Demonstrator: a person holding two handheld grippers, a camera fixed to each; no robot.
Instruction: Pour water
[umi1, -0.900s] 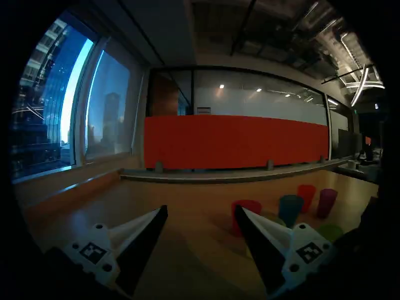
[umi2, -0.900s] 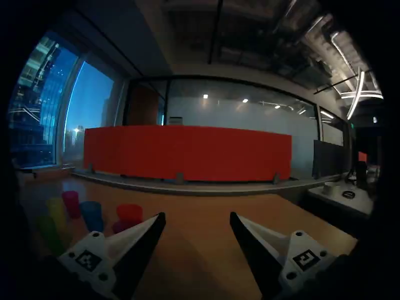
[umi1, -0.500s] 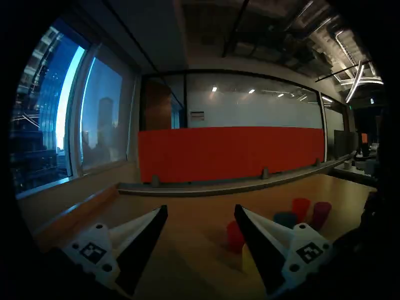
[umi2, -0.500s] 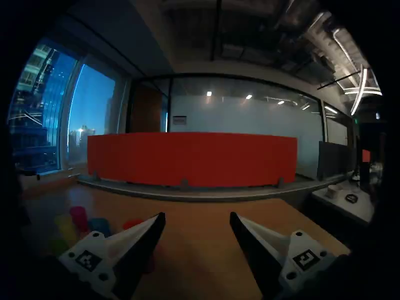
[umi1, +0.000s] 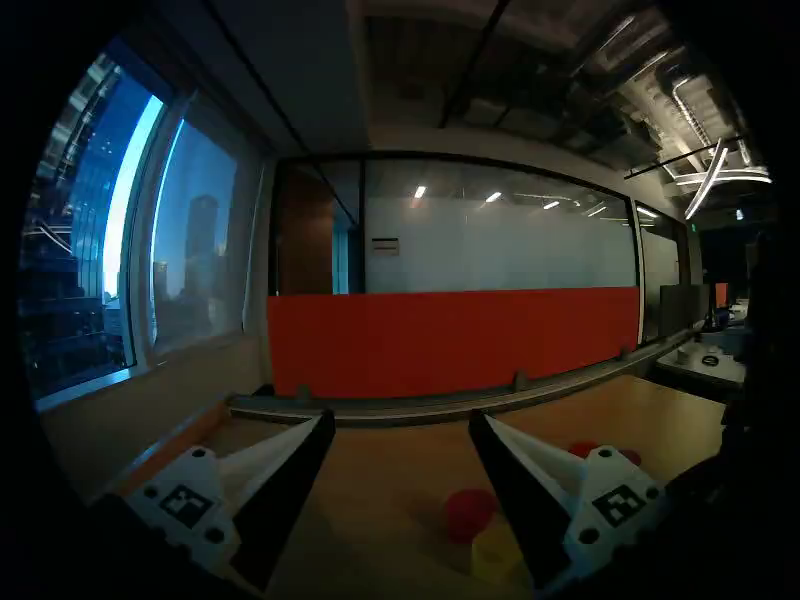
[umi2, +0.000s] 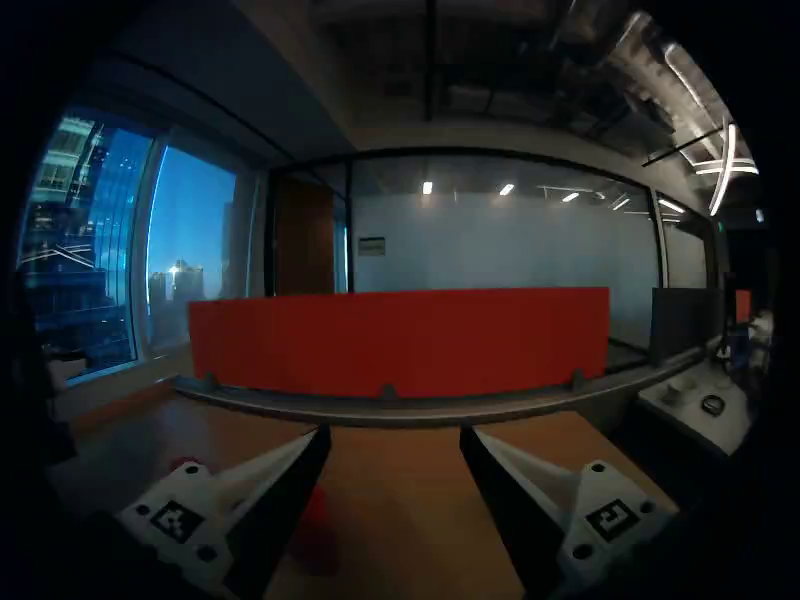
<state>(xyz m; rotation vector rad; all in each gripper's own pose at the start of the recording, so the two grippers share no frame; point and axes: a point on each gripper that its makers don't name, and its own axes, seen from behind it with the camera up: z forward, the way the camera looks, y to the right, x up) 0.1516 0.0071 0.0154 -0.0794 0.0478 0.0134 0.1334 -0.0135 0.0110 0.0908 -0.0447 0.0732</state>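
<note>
We hold the left gripper spread, empty; a red cup and a yellow cup stand beside its right finger. Our right gripper gapes too, the red cup beside its left finger.

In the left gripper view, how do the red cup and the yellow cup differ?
Colour: the red cup is red, the yellow cup pale yellow. Position: the yellow cup sits nearer the camera and lower in the picture; the red cup stands just behind it. Both stand on the wooden table ahead of the open left gripper, neither gripped.
</note>
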